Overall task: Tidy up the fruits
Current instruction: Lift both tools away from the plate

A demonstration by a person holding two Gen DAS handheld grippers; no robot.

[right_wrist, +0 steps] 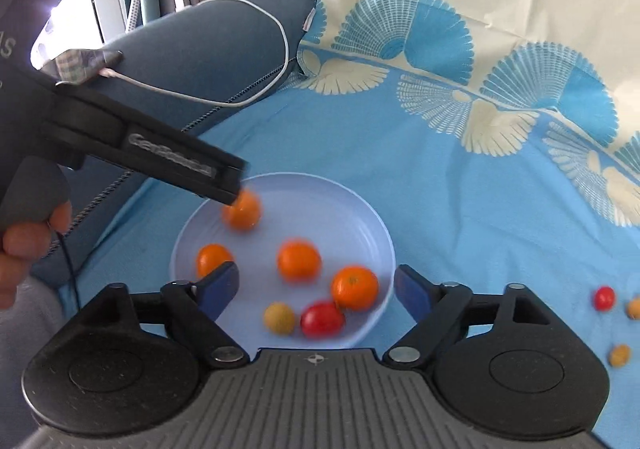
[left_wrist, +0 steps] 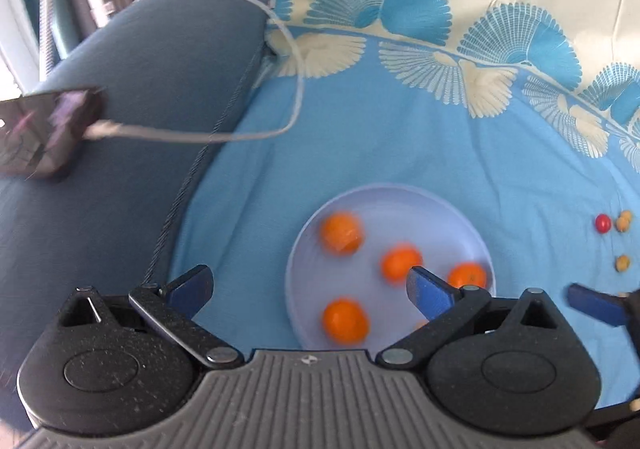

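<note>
Both claws hang wide and empty over the plate (right_wrist: 376, 233).
Next comes the stray cherry tomato (right_wrist: 604, 298), right of the right claw (right_wrist: 316, 291); the left claw (left_wrist: 310, 287) should stay clear.

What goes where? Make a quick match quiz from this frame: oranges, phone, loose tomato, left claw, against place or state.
Things:
1 oranges
2 phone
3 loose tomato
4 left claw

Place or state:
a open, empty
b on cloth, outside plate
c in plate
d on sofa

Pairs: 1-c, 2-d, 3-b, 4-a
</note>
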